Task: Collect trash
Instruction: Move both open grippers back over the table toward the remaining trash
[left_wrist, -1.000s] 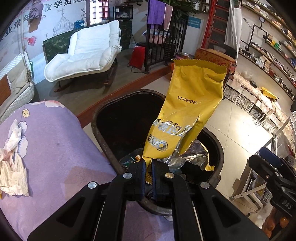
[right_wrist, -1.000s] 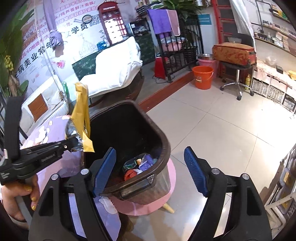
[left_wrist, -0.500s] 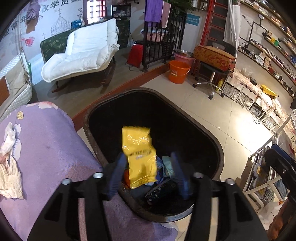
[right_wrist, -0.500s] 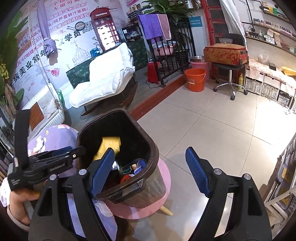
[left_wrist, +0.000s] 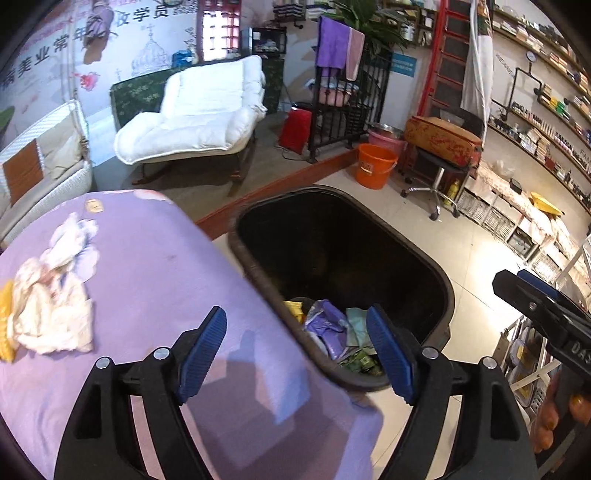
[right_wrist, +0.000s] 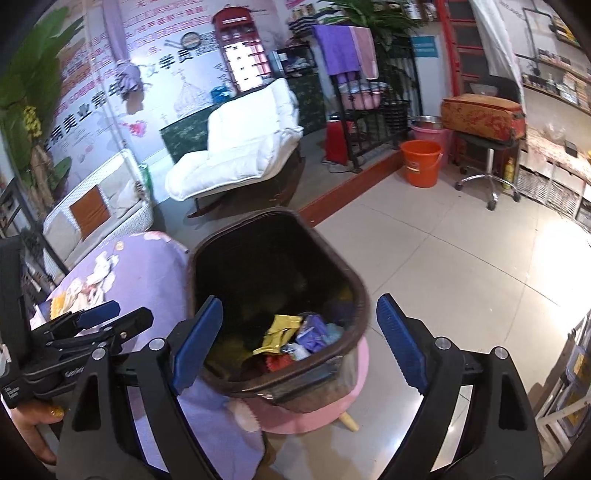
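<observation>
While both tools hang above the bin: nothing is held in either.
Left gripper (left_wrist: 297, 347): blue fingers spread wide, straddling the bin's near rim and the table edge.
Right gripper (right_wrist: 297, 339): fingers wide apart, over the bin mouth.
Trash bin (right_wrist: 354, 291): dark, on a pink stool (right_wrist: 354, 398), just beside the purple-clothed table (left_wrist: 155, 266).
Yellow wrapper (right_wrist: 277, 330): lying inside the bin among other wrappers.
Crumpled tissues (left_wrist: 51, 314): on the cloth — well left of the bin.
</observation>
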